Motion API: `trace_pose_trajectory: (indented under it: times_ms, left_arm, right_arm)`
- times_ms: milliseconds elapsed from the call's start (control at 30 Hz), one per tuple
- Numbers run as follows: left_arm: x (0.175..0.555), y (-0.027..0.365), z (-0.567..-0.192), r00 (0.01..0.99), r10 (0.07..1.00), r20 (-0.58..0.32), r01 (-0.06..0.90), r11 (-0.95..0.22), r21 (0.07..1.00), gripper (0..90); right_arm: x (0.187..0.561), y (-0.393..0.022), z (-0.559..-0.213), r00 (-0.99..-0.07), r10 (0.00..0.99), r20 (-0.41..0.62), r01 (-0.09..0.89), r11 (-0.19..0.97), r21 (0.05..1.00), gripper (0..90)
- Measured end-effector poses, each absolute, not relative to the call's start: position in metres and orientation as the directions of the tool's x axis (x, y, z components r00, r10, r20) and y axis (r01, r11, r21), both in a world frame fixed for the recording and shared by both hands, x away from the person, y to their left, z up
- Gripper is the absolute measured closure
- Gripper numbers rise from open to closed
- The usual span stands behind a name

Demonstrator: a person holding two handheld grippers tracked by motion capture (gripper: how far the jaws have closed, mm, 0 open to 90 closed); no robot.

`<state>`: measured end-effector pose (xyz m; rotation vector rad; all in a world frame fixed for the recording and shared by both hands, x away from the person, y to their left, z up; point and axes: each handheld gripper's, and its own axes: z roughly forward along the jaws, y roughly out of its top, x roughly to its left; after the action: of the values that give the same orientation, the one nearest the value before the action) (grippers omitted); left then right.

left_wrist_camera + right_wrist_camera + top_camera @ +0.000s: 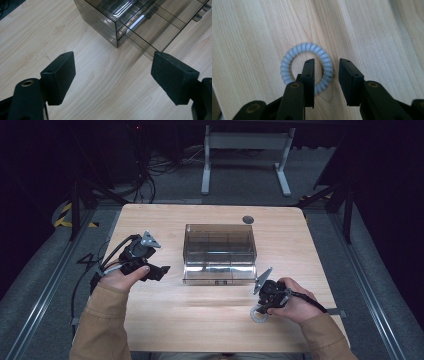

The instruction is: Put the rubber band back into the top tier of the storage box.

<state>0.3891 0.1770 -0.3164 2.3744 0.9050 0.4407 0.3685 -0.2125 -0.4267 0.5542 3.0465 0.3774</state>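
We hold the right gripper (326, 75) over the coiled hair tie (305, 67) lying on the table (200, 320), one jaw inside the ring, one outside, straddling its rim but not yet pinching. The left gripper (112, 75) waits spread wide beside the clear drawer box (220, 252).
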Motion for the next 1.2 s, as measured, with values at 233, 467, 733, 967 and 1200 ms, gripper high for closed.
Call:
trace_pose_trajectory:
  times_ms: [233, 467, 733, 967, 1200]
  left_arm:
    - [0.39, 0.176, -0.317, 0.717, 0.688, 0.107, 0.507, -0.621, 0.598, 20.6]
    - [0.388, 0.175, -0.317, 0.718, 0.687, 0.112, 0.506, -0.626, 0.594, 20.6]
    - [0.388, 0.177, -0.319, 0.713, 0.691, 0.115, 0.512, -0.626, 0.588, 20.6]
    - [0.384, 0.182, -0.321, 0.708, 0.697, 0.119, 0.518, -0.625, 0.584, 20.4]
    - [0.379, 0.184, -0.321, 0.716, 0.687, 0.121, 0.511, -0.635, 0.579, 20.1]
  right_arm:
    - [0.369, -0.212, -0.428, -0.938, 0.347, -0.004, 0.339, 0.917, 0.211, 80.5]
    - [0.367, -0.208, -0.427, -0.936, 0.352, -0.014, 0.344, 0.92, 0.188, 82.3]
    - [0.368, -0.207, -0.426, -0.934, 0.356, 0.001, 0.35, 0.918, 0.188, 82.4]
    - [0.368, -0.211, -0.407, -0.929, 0.37, 0.019, 0.362, 0.898, 0.251, 82.4]
    - [0.368, -0.215, -0.392, -0.926, 0.376, 0.025, 0.368, 0.887, 0.28, 82.4]
